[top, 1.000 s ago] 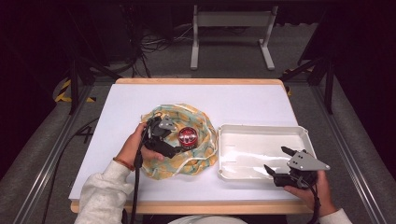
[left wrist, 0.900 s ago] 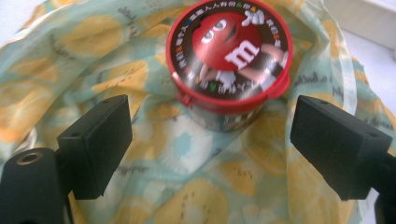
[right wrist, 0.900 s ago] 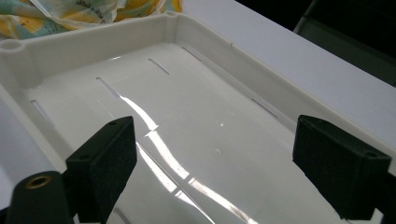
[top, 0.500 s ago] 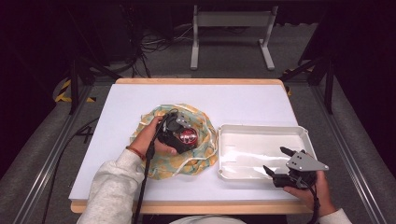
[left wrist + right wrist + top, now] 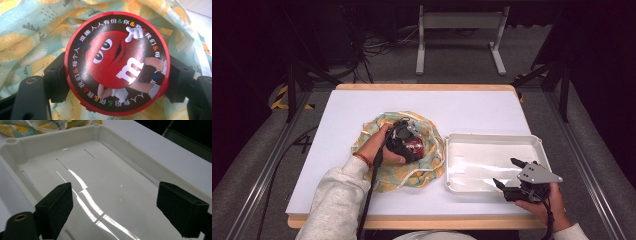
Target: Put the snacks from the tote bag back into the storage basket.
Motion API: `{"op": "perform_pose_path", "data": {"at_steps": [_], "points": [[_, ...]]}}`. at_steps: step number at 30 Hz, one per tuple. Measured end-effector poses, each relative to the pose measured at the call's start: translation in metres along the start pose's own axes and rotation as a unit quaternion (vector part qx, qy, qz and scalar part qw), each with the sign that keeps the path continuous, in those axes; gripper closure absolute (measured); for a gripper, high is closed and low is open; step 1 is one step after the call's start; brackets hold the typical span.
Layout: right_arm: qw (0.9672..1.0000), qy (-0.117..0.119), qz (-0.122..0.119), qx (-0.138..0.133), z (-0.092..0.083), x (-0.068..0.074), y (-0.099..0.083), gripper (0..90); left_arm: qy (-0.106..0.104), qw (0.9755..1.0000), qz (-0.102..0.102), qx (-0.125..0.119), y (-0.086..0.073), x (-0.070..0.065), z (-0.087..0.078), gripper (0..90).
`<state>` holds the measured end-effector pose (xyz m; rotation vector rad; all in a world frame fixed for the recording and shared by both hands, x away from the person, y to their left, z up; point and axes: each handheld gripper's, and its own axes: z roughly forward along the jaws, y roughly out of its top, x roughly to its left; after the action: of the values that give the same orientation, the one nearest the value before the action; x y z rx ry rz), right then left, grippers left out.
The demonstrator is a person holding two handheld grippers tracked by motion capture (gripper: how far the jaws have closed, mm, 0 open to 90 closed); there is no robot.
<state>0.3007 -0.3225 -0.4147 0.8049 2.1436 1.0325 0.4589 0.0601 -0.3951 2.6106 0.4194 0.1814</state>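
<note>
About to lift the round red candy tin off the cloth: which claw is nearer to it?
Left. The left claw is shut on the round red candy tin, pads at its sides. The right claw hangs open over the white tray, well away from it.

A pale grey-white sweatshirt sleeve (image 5: 337, 200) is worn on the left forearm, and a thin reddish band (image 5: 363, 159) is seen at that wrist. The left gripper (image 5: 408, 144) is built in black, with a black cable (image 5: 371, 190) trailing from it along the sleeve. Its jaws are shown in the left gripper view as blocky black pads (image 5: 56, 75) on matte black arms, each arm marked by a brass-coloured screw socket (image 5: 31, 80). The right gripper (image 5: 508, 173) is black as well and is topped by a grey three-cornered plate (image 5: 539, 174) dotted with small holes. A pale cuff (image 5: 569, 233) is seen at the right wrist.
</note>
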Motion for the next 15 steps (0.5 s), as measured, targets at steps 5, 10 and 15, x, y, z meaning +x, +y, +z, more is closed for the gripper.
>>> {"op": "perform_pose_path", "data": {"at_steps": [5,10,15], "points": [[1.0,0.0,-0.001,0.0,-0.001,0.0,0.001,14.6,0.006,0.9999,-0.009,0.005,-0.001,0.0,-0.005,25.1],[1.0,0.0,-0.002,-0.003,-0.002,0.0,0.001,14.6,0.022,0.9995,-0.021,0.004,-0.003,0.002,-0.009,25.2],[1.0,0.0,-0.005,-0.004,-0.002,0.001,0.001,14.6,0.029,0.9992,-0.026,0.003,-0.006,0.002,-0.013,25.2]]}}
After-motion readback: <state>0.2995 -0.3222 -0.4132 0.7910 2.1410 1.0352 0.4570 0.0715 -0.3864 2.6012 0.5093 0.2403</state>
